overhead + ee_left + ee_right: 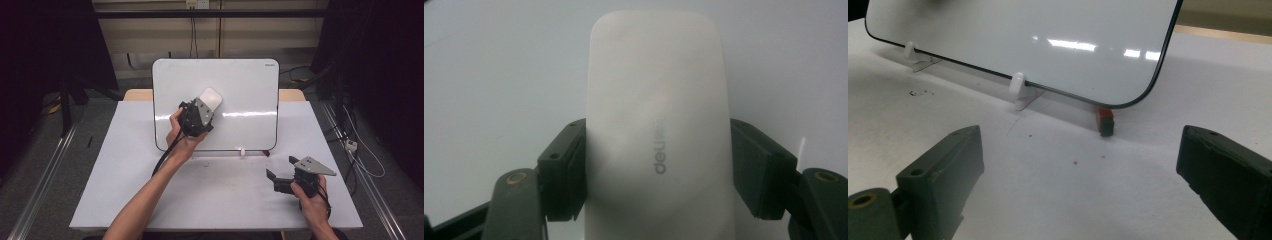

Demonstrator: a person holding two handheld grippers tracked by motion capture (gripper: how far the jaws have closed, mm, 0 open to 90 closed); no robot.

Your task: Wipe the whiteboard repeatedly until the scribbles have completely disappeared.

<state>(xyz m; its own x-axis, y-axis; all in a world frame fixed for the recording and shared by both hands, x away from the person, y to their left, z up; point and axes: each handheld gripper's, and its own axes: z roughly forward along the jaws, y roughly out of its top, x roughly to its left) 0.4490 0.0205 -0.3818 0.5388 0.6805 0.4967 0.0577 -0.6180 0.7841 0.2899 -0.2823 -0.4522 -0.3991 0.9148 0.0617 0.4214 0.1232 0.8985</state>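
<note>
Forearms are reaching in from the bottom of the high view, over a white worktop (pixel 215 195). At its far side a whiteboard (pixel 240 85) is leaning back on small white feet, so its face is tilting toward the person. Up against that face, the left claw (pixel 204 107) is pinching a white board eraser (pixel 211 97), probably to wipe it. Down at the near right, the right claw (pixel 272 181) is resting low over the worktop, jaws spread and holding nothing, apparently waiting.

Looking along the left claw in its own view, the eraser (pixel 656 125) is sitting lengthwise between the two black jaws, which are pressing on its long sides; grey lettering is running along its back. Gripping it by the sides is leaving its far face free to meet the board (pixel 499 75) behind.

Seen from the right claw, the jaws are standing wide apart over bare worktop (pixel 1073 175). Beyond them the whiteboard's lower edge (pixel 1048 90) is sitting in a white clip foot (pixel 1020 90), and a small red and black block (pixel 1106 121), likely a magnet, is lying just below the corner.
</note>
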